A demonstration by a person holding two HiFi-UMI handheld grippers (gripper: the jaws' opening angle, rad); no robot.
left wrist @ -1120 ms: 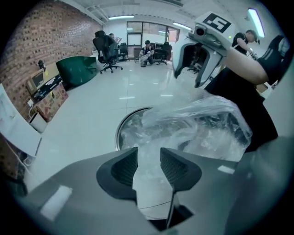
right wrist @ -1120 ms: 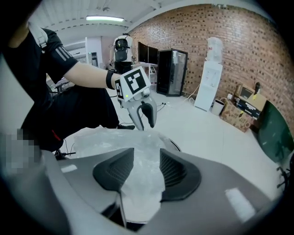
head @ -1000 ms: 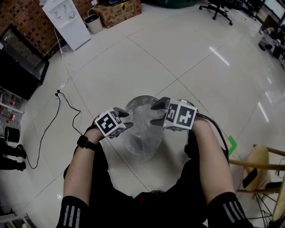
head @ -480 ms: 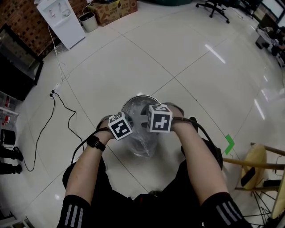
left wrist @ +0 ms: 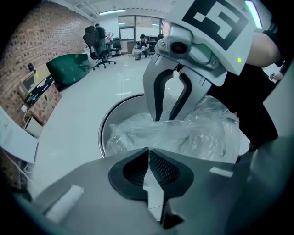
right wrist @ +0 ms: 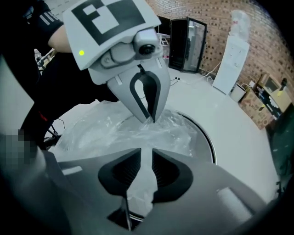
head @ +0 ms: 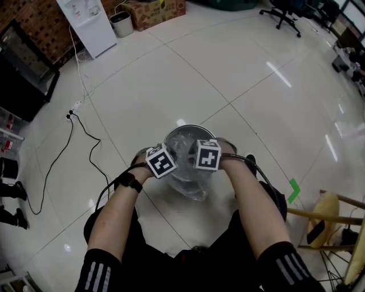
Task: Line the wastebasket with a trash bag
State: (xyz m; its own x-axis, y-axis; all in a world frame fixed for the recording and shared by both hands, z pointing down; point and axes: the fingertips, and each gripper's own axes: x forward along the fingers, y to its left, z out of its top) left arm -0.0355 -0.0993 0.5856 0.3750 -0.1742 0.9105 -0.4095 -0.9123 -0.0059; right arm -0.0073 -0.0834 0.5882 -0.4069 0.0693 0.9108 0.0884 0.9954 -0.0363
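Note:
A round metal wastebasket stands on the floor between my knees, with a clear trash bag crumpled in its mouth and spilling over the near side. Both marker cubes, left and right, hover close together over the bin. My left gripper is shut, its tips pinching bag film, which the right gripper view also shows. My right gripper has just been closing. A fold of the bag lies in the narrow gap between its pads, which stand slightly apart.
A white water dispenser, a small bin and a cardboard box stand at the far left. A black cable snakes across the tiles at left. A wooden stool and green tape are at right.
Both grippers have come down onto the bin's mouth and drawn closer together. The bag, held up above the rim before, now sits lower in the bin.

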